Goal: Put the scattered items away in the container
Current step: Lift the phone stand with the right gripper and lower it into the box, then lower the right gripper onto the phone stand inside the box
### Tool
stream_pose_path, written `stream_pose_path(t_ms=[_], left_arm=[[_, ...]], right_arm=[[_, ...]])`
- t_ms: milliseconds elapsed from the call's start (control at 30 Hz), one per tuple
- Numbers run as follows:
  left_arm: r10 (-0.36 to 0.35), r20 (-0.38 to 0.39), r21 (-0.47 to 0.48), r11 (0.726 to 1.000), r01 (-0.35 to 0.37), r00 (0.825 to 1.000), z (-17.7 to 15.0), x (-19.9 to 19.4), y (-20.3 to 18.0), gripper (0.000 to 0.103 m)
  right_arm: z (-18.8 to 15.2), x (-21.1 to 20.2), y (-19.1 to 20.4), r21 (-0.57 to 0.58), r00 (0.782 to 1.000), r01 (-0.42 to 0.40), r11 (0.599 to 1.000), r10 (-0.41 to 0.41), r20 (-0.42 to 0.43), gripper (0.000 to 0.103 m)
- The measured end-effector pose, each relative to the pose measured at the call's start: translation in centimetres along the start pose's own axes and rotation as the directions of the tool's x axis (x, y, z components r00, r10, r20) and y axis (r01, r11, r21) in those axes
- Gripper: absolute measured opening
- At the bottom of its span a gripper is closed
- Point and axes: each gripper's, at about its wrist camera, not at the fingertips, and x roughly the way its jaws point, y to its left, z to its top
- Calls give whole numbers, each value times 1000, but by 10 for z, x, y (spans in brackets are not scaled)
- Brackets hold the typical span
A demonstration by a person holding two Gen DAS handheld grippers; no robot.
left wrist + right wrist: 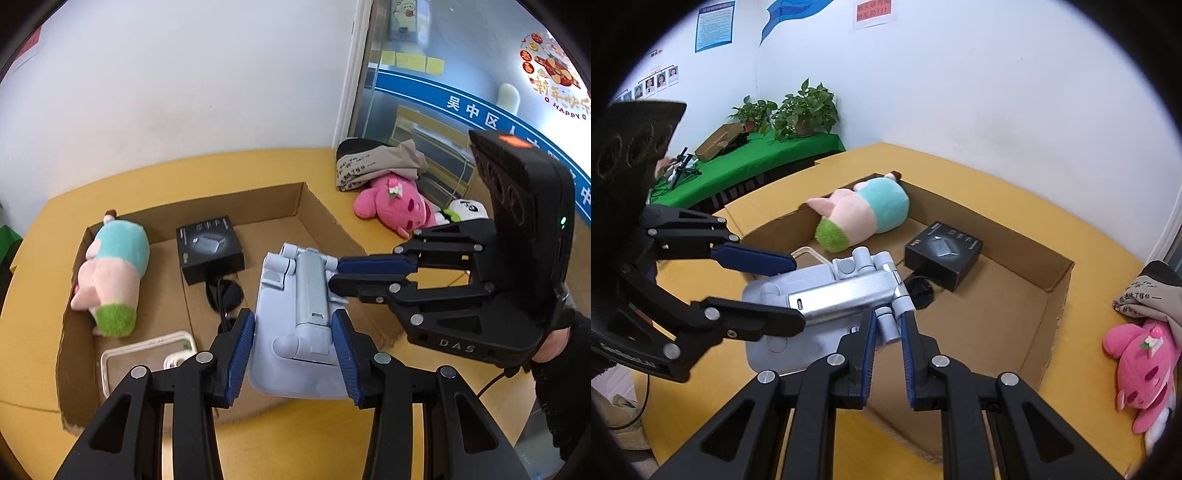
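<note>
The folding stand [299,325] hides part of the black cable [221,295] and the cardboard box [177,218] floor beneath it. At seven o'clock the white tray [147,354] is partly covered by the left gripper [293,354]. At two o'clock a folded cloth [376,162] overlaps the pink plush [391,206]. The small white plush [467,210] is half hidden behind the right gripper [334,277].

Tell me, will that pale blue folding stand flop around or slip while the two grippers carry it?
The folding stand looks like hard plastic and metal, so it probably stays stiff. Its hinged legs, where the right gripper pinches, might swing. The smooth shell could slip, though the left gripper squeezes its sides with ribbed pads. Dropped into the cardboard box, it would likely clatter rather than bounce.
</note>
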Motion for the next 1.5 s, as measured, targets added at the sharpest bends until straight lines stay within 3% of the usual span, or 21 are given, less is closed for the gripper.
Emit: stream_pose_path(t_ms=[33, 67, 100, 300, 467, 533, 600, 700, 733, 800, 867, 933, 1000, 1067, 1133, 1267, 1367, 1400, 1467, 1500], left_arm=[[3, 4, -2, 1000, -3, 1000, 7, 5, 1, 4], [-25, -16, -14, 1000, 25, 1000, 14, 12, 3, 0], [-57, -36, -33, 998, 56, 998, 21, 22, 5, 0], [-41, -129, -88, 996, 30, 991, 28, 79, 20, 0], [-33, -126, -169, 986, 11, 991, 12, 72, 53, 2], [-13, -123, -197, 980, -12, 992, 8, 67, 70, 9], [35, -132, -208, 976, -62, 991, 4, 64, 82, 38], [52, -112, -236, 969, -78, 992, -1, 56, 93, 78], [54, -105, -241, 967, -78, 993, -3, 53, 94, 80], [55, -112, -250, 965, -81, 992, -6, 53, 94, 83], [43, -123, -260, 963, -74, 992, -9, 55, 91, 83], [33, -130, -261, 963, -66, 991, -11, 57, 87, 83], [23, -136, -264, 963, -59, 990, -13, 58, 84, 83], [9, -146, -264, 963, -47, 989, -14, 61, 81, 83], [7, -155, -252, 967, -46, 988, -14, 64, 77, 83], [-33, -180, -238, 971, -11, 983, -12, 74, 70, 83], [-64, -193, -241, 970, 16, 979, -8, 83, 69, 83], [-72, -196, -244, 970, 22, 978, -6, 86, 70, 83], [-88, -201, -247, 968, 37, 976, -4, 91, 71, 83], [-94, -207, -249, 968, 41, 974, -3, 94, 72, 83]], right_arm=[[3, 4, -9, 9, 1000, -4, 1000, 4, -5, 8], [5, 7, -15, 16, 1000, -19, 1000, 19, -4, 1], [7, 10, -20, 20, 1000, -24, 1000, 24, -4, 1], [1, 60, -55, 65, 994, -10, 998, 16, -104, 1], [-13, 69, -70, 148, 991, -17, 989, 37, -129, 3], [-17, 69, -71, 161, 990, -15, 987, 38, -138, 3], [-21, 68, -77, 188, 988, -11, 982, 40, -149, 8], [-25, 67, -82, 227, 986, 5, 974, 33, -162, 35], [-25, 66, -82, 227, 985, 16, 974, 23, -169, 43], [-26, 68, -81, 238, 979, 38, 971, 11, -203, 49], [-28, 75, -77, 250, 967, 34, 968, 31, -252, 63], [-33, 86, -67, 214, 946, 50, 976, 23, -322, 65], [-44, 105, -58, 182, 907, 89, 979, -4, -421, 65], [-50, 116, -56, 131, 878, 182, 974, -101, -469, 70], [-50, 120, -56, 115, 862, 223, 968, -141, -488, 70], [-48, 138, -55, 15, 781, 352, 936, -285, -555, 74], [-53, 144, -54, -27, 762, 374, 927, -324, -561, 80], [-53, 143, -55, -14, 769, 372, 928, -317, -555, 79], [-52, 141, -59, 26, 786, 355, 935, -283, -549, 65], [-52, 141, -58, 17, 781, 357, 934, -289, -553, 64]])
